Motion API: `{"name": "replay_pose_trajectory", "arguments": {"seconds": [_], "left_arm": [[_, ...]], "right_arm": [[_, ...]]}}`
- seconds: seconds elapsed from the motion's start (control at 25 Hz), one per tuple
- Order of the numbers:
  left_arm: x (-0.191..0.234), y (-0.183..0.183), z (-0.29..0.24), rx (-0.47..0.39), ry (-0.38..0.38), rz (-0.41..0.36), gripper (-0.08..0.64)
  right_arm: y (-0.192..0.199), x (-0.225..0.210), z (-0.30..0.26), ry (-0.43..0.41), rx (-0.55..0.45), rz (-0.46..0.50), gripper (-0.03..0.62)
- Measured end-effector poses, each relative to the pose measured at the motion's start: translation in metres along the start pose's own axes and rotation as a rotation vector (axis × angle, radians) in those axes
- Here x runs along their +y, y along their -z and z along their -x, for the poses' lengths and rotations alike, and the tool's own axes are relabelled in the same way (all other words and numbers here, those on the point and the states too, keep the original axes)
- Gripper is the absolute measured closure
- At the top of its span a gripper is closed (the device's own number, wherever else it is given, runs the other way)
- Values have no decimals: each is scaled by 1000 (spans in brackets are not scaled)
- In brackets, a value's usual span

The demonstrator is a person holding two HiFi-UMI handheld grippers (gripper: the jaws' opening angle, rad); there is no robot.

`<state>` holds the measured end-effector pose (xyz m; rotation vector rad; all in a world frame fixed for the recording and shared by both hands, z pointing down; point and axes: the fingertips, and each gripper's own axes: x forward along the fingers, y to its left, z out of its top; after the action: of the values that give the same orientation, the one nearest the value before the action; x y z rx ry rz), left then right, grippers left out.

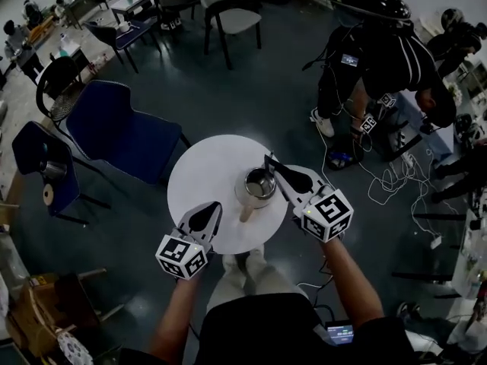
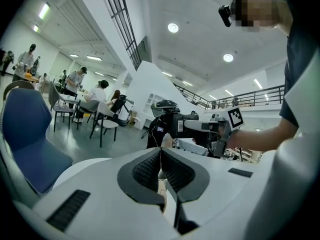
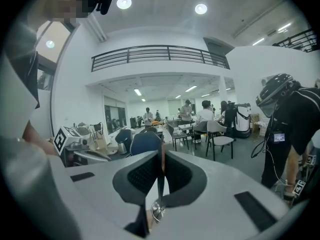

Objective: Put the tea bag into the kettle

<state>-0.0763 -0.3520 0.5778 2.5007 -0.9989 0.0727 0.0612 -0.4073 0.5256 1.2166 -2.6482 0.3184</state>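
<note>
A steel kettle [image 1: 259,182] with a pale wooden handle stands open-topped in the middle of the round white table [image 1: 202,166]. My right gripper [image 1: 268,160] reaches over the kettle's far right rim. In the right gripper view my right gripper [image 3: 161,159] is shut on a thin reddish strip, apparently the tea bag's tag; the bag itself is hidden. A shiny bit of the kettle [image 3: 157,210] shows below the jaws. My left gripper [image 1: 215,207] hovers over the table's near edge, left of the handle. It is shut [image 2: 161,156] with nothing visible between its fingers.
A blue chair [image 1: 114,131] stands just left of the table. A person in black [image 1: 380,52] bends over at the back right, with white cables [image 1: 384,179] on the floor nearby. More chairs and tables fill the far left.
</note>
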Motion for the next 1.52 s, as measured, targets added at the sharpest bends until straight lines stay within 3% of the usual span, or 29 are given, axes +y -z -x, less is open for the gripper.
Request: {"name": "replay_pose_trajectory", "arguments": {"seconds": [0.6, 1.16, 1.52], "left_arm": [[14, 58, -8, 49, -50, 93, 543], [26, 88, 10, 49, -106, 142, 543], [34, 94, 22, 45, -130, 150, 543]], "right_arm": [[89, -21, -45, -71, 317, 73, 560], [156, -15, -85, -141, 571, 299, 560], [191, -13, -102, -160, 676, 399, 560]]}}
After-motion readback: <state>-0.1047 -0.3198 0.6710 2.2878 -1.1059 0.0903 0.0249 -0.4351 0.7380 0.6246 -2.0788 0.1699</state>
